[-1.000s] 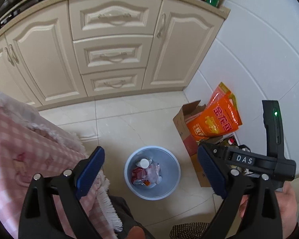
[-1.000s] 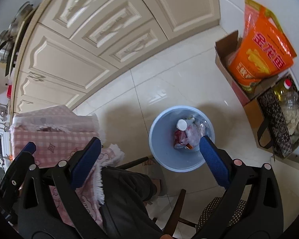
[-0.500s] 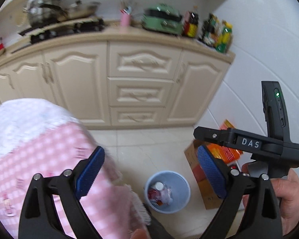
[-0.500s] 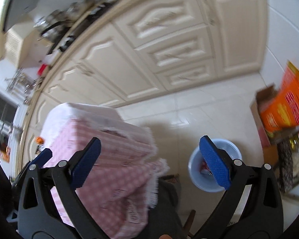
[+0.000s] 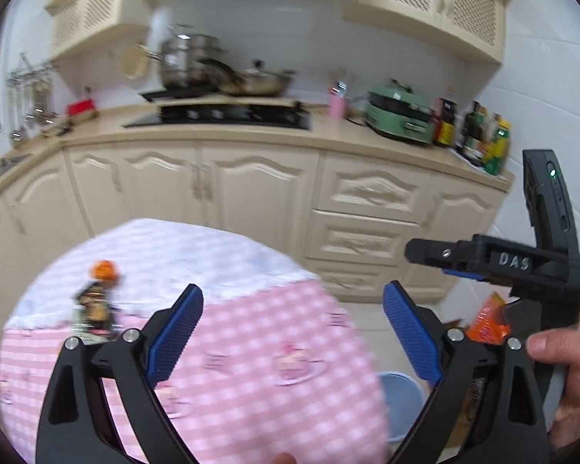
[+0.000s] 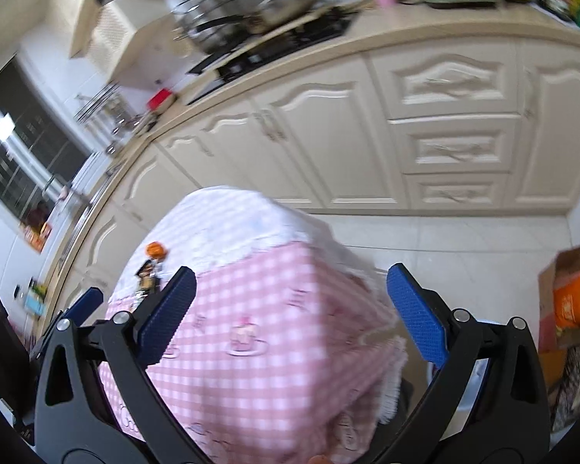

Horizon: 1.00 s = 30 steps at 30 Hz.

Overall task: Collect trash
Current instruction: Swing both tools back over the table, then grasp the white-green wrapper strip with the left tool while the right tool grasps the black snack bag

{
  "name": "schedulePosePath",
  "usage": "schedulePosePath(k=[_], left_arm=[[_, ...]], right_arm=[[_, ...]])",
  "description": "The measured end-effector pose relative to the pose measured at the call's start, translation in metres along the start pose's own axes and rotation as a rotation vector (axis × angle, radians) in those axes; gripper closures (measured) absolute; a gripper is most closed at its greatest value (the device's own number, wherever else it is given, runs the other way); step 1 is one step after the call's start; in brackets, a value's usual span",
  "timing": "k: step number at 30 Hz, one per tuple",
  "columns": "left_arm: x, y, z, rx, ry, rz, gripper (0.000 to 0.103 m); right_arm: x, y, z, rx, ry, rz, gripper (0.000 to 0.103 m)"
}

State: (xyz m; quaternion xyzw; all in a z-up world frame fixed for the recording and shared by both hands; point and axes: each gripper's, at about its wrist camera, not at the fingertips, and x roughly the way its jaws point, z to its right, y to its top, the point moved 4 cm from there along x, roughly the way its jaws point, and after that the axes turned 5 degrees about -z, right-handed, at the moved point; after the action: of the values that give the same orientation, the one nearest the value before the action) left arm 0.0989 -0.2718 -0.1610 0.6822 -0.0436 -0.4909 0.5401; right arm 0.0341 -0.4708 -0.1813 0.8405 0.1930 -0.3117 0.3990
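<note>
Both cameras had tipped up from the blue bin to the table. The left gripper and right gripper were spread wide, empty. Past the left jaw lay a small crinkly wrapper, likely light and soft; pinch its middle.

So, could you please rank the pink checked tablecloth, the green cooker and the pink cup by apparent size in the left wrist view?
1. pink checked tablecloth, nearest the camera
2. green cooker
3. pink cup
</note>
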Motion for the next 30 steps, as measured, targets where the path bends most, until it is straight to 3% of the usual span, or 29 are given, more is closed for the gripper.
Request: schedulePosePath(k=[7, 14, 25, 27, 28, 30], left_arm=[[-0.026, -0.026, -0.088, -0.075, 0.159, 0.006, 0.011], [-0.014, -0.067, -0.166, -0.137, 0.276, -0.087, 0.011], [0.059, -0.098, -0.213, -0.114, 0.293, -0.244, 0.012], [0.07, -0.1, -0.22, -0.135, 0.285, -0.271, 0.019], [0.078, -0.101, -0.223, -0.153, 0.255, -0.297, 0.036], [0.081, -0.101, -0.226, -0.164, 0.238, -0.295, 0.049]], right_arm=[[0.037, -0.006, -0.072, -0.122, 0.058, -0.057, 0.006], [0.078, -0.018, -0.125, -0.211, 0.092, -0.13, 0.006], [0.131, -0.036, -0.157, -0.27, 0.084, -0.227, 0.006], [0.137, -0.038, -0.158, -0.278, 0.075, -0.239, 0.006], [0.142, -0.039, -0.159, -0.283, 0.069, -0.247, 0.006], [0.148, -0.041, -0.161, -0.293, 0.063, -0.257, 0.006]])
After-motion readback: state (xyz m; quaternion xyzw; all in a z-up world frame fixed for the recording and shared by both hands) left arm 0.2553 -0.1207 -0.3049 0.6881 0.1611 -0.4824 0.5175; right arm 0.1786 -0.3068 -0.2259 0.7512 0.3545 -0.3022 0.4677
